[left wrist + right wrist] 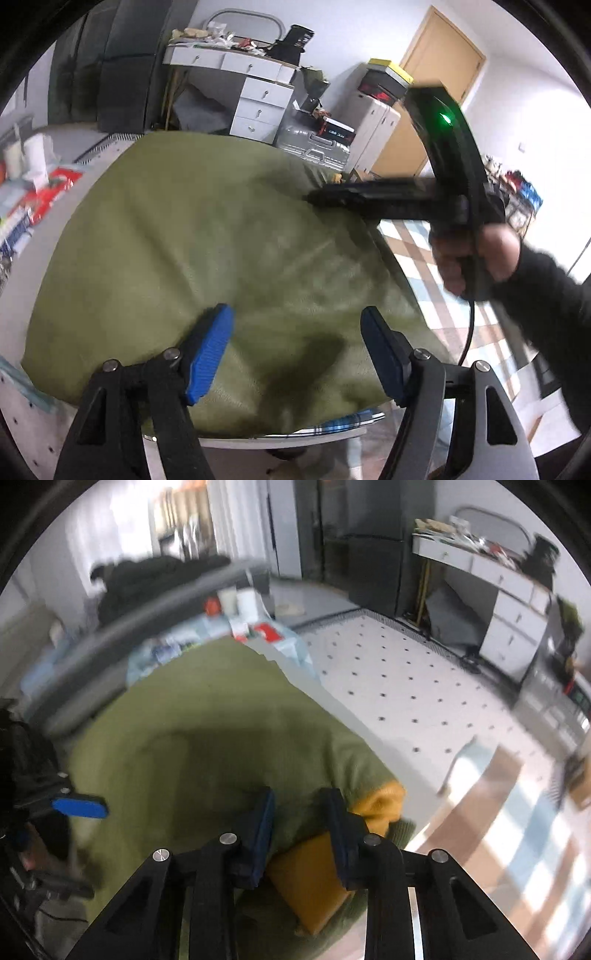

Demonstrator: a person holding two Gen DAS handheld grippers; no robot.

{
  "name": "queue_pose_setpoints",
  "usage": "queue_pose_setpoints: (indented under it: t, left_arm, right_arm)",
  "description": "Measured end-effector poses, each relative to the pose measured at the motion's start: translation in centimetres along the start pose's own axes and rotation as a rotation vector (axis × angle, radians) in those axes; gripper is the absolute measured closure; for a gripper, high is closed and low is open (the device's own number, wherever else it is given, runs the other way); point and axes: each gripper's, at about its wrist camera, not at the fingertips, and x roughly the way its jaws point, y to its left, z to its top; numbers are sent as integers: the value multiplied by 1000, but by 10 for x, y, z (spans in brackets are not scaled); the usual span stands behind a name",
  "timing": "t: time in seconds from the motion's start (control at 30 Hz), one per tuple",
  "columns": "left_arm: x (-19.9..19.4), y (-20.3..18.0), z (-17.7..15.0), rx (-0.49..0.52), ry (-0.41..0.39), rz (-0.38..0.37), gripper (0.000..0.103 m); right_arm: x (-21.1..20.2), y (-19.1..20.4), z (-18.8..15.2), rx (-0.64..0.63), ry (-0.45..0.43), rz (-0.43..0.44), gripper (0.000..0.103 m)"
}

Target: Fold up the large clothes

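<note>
Lying spread across the round bench [258, 434]: green garment [207, 236] | fold seemingly beginning | right claw [301, 834] partly closing around yellow-lined edge [380, 805], grip unclear | left claw [295, 354] hovering apart, needing a hem.

Your left gripper [297, 352] has matte black linkage arms joined by silver round-head screws, ending in ribbed blue fingers [208, 354]. Your right gripper [314, 195] has a black curved housing with a green indicator light [446, 118] and a trailing black cable [470, 332]. Your right hand [476, 258] shows bare skin below a black sleeve [554, 295].
</note>
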Motion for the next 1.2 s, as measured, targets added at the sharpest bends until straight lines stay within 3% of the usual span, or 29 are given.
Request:
queue_pose_setpoints:
  t: [0.1, 0.23, 0.37, 0.5, 0.67, 0.87, 1.03, 1.2]
  left_arm:
    - [10, 9, 5, -14, 13, 5, 36]
    - [6, -10, 14, 43, 7, 77, 36]
    - [11, -19, 14, 90, -18, 150, 35]
    - [11, -12, 20, 62, -20, 136, 35]
    - [2, -13, 14, 71, -5, 128, 35]
    - [-6, -17, 10, 71, -19, 143, 35]
    - [-4, -19, 7, 75, -18, 165, 35]
    - [-18, -20, 19, 77, 32, 173, 34]
  right_arm:
    - [-5, 7, -15, -7, -51, -11, 76]
    - [-32, 11, -9, -22, -24, -33, 76]
    - [-77, 33, -15, -87, -63, 74, 79]
    - [-56, 61, -57, -182, 71, 52, 81]
    - [-52, 50, -86, -66, 15, 129, 80]
    - [-95, 41, -100, -30, -133, 275, 79]
    - [-68, 32, -128, 35, -90, 325, 79]
    - [-61, 22, -128, 99, -88, 328, 84]
